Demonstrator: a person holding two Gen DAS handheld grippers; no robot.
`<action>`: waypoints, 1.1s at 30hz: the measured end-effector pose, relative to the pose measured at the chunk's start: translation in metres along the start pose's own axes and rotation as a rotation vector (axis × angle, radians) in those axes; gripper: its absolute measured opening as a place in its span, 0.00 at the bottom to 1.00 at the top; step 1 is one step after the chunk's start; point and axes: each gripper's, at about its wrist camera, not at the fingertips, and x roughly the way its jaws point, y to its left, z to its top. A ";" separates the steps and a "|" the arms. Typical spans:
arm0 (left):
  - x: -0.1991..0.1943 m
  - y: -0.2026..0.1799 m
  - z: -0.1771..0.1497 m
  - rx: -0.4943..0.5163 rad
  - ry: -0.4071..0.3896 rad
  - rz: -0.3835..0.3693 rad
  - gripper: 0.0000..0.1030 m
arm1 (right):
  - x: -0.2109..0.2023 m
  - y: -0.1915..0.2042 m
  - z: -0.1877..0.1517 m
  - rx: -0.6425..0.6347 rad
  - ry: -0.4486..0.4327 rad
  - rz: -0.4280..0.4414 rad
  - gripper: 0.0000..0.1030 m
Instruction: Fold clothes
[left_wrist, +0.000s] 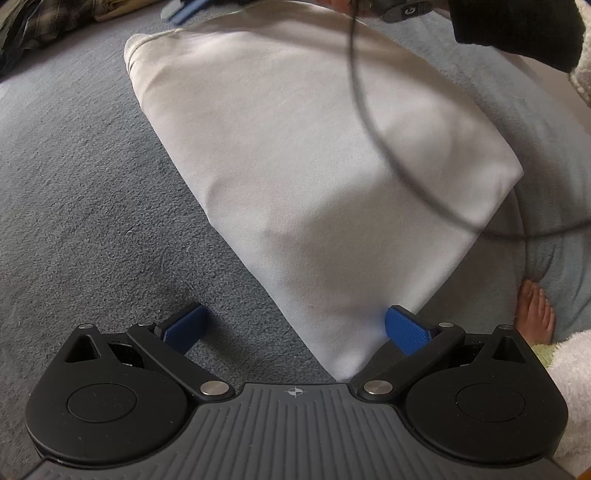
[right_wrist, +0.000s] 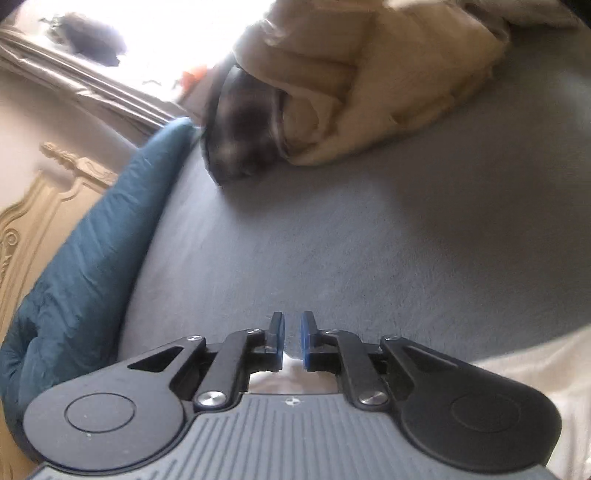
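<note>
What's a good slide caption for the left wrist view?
Open left tongs poised over a folded white garment lying on grey carpet.

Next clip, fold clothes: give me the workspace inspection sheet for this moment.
Surface: grey-blue fleece blanket, bare around the work.
Job's things: white garment, folded into a flat rectangle, lying on the blanket.
Clutter: plaid garment and beige bedding at the far edge; teal quilt along one side.
Grippers: left tool open, straddling the white garment's near corner, one pad beside the cloth; right tool jaws slightly apart, nothing held, white cloth below it.
Cables: black cable hangs across the white garment.
Surroundings: bare foot on the blanket; carved cream panel; bright window.
</note>
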 end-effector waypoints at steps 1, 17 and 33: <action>0.003 0.002 0.002 -0.002 0.004 0.001 1.00 | -0.001 0.002 -0.001 -0.007 0.029 0.039 0.10; 0.028 -0.003 0.030 -0.030 0.050 0.031 1.00 | -0.116 -0.023 -0.031 0.014 -0.138 -0.151 0.48; 0.038 -0.013 0.052 -0.012 -0.022 0.033 1.00 | -0.143 -0.110 -0.082 0.340 -0.224 -0.141 0.65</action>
